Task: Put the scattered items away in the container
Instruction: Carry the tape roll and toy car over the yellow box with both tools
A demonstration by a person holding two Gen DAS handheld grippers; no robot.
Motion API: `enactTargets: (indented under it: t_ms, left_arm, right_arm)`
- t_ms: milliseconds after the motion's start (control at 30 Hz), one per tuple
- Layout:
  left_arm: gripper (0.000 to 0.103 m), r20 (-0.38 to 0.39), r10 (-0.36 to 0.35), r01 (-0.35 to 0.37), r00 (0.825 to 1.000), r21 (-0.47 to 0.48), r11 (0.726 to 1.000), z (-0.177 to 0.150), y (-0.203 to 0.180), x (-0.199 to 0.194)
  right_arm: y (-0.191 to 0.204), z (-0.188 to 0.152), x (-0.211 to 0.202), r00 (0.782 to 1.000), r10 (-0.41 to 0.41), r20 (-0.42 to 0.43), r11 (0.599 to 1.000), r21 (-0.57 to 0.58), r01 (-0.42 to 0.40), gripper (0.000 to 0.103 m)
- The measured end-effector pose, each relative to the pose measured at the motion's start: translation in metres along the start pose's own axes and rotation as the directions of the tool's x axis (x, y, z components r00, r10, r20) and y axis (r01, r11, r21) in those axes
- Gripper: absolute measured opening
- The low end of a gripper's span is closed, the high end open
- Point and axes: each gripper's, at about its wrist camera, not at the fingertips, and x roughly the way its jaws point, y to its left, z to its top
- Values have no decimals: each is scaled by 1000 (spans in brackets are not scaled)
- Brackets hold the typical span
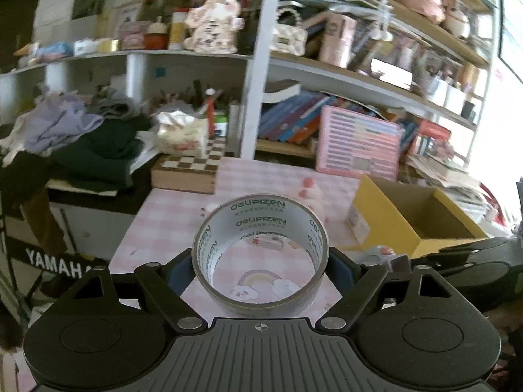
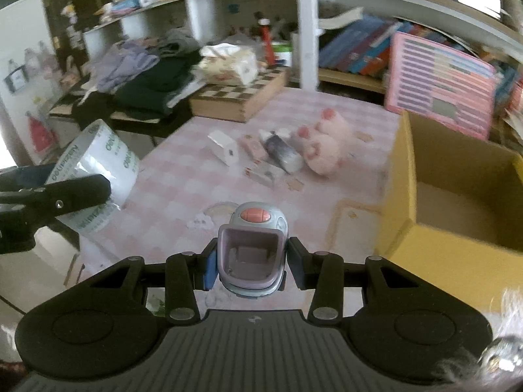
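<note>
My left gripper (image 1: 260,269) is shut on a roll of clear printed tape (image 1: 260,254), held above the pink checked tablecloth (image 1: 183,209). The same tape roll (image 2: 94,176) shows at the left of the right wrist view, with the left gripper's finger (image 2: 78,189) across it. My right gripper (image 2: 251,266) is shut on a small grey-lilac gadget with a pink button (image 2: 253,248). A yellow cardboard box (image 2: 451,196) stands open at the right; it is the same yellow box (image 1: 415,219) seen at the right of the left wrist view. A pink plush toy (image 2: 323,143), a dark tube (image 2: 282,152) and small packets (image 2: 225,150) lie on the cloth.
A chessboard box (image 2: 242,98) with a tissue pack (image 2: 228,63) on it sits at the table's far edge. Piled clothes (image 2: 147,75) lie to the left. A pink board (image 2: 441,85) leans on book shelves (image 1: 294,121) behind the box.
</note>
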Motion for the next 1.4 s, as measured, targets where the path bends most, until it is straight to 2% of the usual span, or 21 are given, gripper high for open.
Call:
enactTargets:
  t_ms: [300,800,1400]
  left_arm:
    - [85,-39,-111,112,993,35,993,-16,-14,-3]
    - [85,-81,-272,281,959,140,950,-25,-55,1]
    - [85,-119,-370,388,921,224,894,-22,-100,18]
  right_arm:
    - [-2,-33,-26,996,-87,-8,992,86,88,41]
    - [-18,-75,-66,976,-218,-13,953,211,216,41]
    - [-56,-89,-86,952,-305,-30,904,305,299,41]
